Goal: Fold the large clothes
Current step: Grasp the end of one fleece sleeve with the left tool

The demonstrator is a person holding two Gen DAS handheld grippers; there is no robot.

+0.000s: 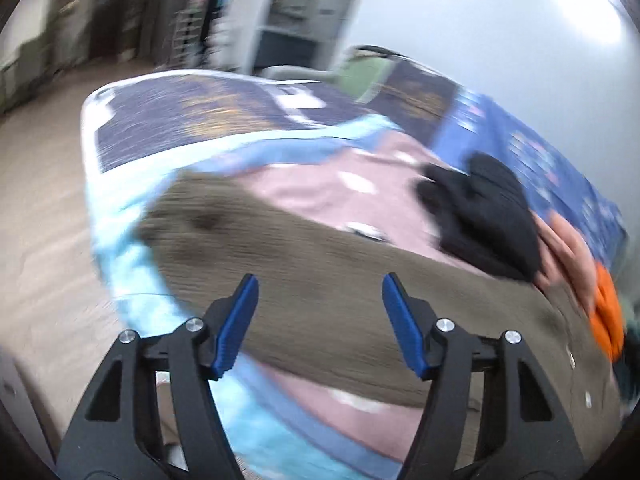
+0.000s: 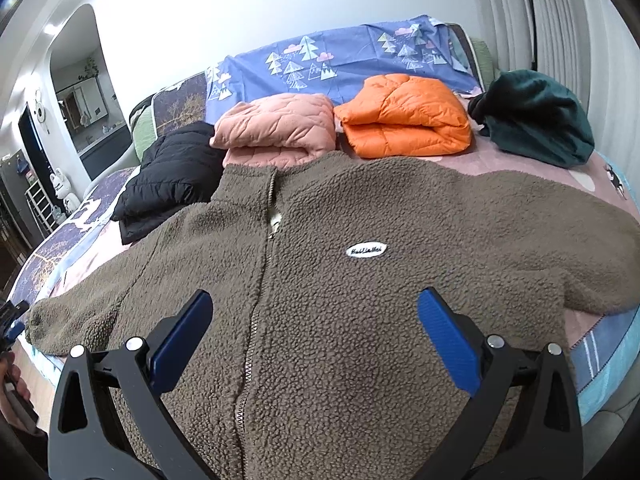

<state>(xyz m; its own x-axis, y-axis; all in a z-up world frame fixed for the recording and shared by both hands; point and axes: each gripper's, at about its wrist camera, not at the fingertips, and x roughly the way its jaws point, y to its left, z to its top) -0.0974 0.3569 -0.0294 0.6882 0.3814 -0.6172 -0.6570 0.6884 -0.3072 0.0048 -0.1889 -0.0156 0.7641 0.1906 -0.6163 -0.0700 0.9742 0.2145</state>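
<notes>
A brown fleece zip jacket point(image 2: 340, 280) lies spread flat, front up, on the bed with both sleeves out to the sides. My right gripper point(image 2: 314, 308) is open and empty, hovering over the jacket's lower front near the zipper. In the blurred left wrist view, my left gripper point(image 1: 320, 292) is open and empty above the jacket's left sleeve point(image 1: 280, 264), near the sleeve's end. The left gripper's tip also shows at the far left edge of the right wrist view point(image 2: 12, 320).
Folded jackets lie behind the brown one: black point(image 2: 172, 176), pink point(image 2: 276, 132), orange point(image 2: 404, 116), and a dark green bundle point(image 2: 536, 120). A blue patterned pillow point(image 2: 340, 60) stands at the headboard. The bed's edge point(image 1: 120, 264) drops to wooden floor on the left.
</notes>
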